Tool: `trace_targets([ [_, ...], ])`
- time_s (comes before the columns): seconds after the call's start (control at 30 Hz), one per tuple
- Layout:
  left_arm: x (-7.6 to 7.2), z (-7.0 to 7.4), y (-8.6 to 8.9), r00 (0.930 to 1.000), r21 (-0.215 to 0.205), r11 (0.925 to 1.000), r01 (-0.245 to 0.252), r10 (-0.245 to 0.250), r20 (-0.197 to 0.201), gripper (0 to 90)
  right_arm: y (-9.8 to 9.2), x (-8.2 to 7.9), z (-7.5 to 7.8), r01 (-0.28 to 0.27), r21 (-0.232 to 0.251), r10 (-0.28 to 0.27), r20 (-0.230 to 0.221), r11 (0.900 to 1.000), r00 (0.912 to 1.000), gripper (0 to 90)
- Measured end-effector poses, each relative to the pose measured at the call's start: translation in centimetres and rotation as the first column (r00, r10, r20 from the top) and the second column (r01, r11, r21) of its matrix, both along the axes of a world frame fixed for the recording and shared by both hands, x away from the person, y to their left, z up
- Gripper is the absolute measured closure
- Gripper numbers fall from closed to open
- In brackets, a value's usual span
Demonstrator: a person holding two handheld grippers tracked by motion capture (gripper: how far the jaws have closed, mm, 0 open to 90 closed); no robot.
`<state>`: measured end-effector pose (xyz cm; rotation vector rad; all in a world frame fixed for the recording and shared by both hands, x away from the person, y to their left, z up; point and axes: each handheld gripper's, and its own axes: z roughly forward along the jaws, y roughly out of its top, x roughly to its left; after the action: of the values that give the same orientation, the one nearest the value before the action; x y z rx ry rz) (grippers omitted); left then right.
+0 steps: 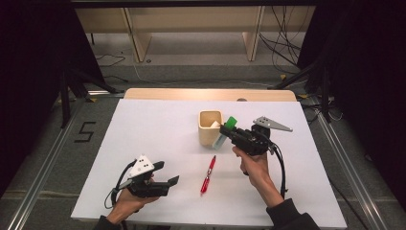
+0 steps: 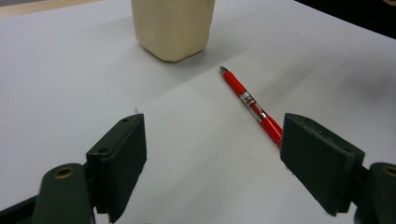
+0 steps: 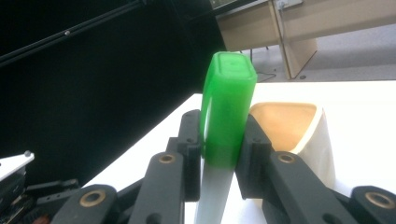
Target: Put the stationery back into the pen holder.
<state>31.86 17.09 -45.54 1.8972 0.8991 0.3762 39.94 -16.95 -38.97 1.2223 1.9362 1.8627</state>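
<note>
White table (image 1: 143,143) w/ wooden far edge; wooden shelving (image 1: 191,28) behind on grey floor, black cables (image 1: 287,48) at right, floor mark "5" (image 1: 84,132) at left

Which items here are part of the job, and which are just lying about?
In the job:
- green-capped marker, clamped in the right claw
- beige cup, right beside it
- red pen on the table, ahead of the open left claw

Lying about:
- wooden shelf unit behind the table
- floor cables
</note>
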Motion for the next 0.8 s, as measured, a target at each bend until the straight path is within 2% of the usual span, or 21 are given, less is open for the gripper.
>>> trace_targets([
  [0.17, -0.2, -0.1, 0.1, 1.0, 0.009, 1.0, 0.001, -0.001, 0.007, 21.6, 0.2, 0.9, 0.8, 0.01, -0.012, -0.01, 0.005, 1.0, 0.9999, 75.2],
  [0.4, -0.5, -0.2, 0.4, 0.9998, 0.016, 0.9999, 0.003, -0.003, 0.021, 21.0, 0.5, 2.3, 1.8, 0.026, -0.004, -0.026, 0.007, 1.0, 0.9996, 75.2],
  [0.67, -0.8, -0.4, 0.3, 0.9981, 0.057, 0.9983, 0.006, -0.009, 0.061, 19.8, 1.0, 3.5, 2.8, 0.038, -0.01, -0.038, 0.011, 0.999, 0.9992, 75.2],
  [0.8, -0.8, -0.4, 0.4, 0.9976, 0.052, 0.9986, 0.01, -0.014, 0.067, 19.4, 1.3, 4.2, 3.1, 0.051, -0.013, -0.05, 0.01, 0.999, 0.9987, 75.2],
])
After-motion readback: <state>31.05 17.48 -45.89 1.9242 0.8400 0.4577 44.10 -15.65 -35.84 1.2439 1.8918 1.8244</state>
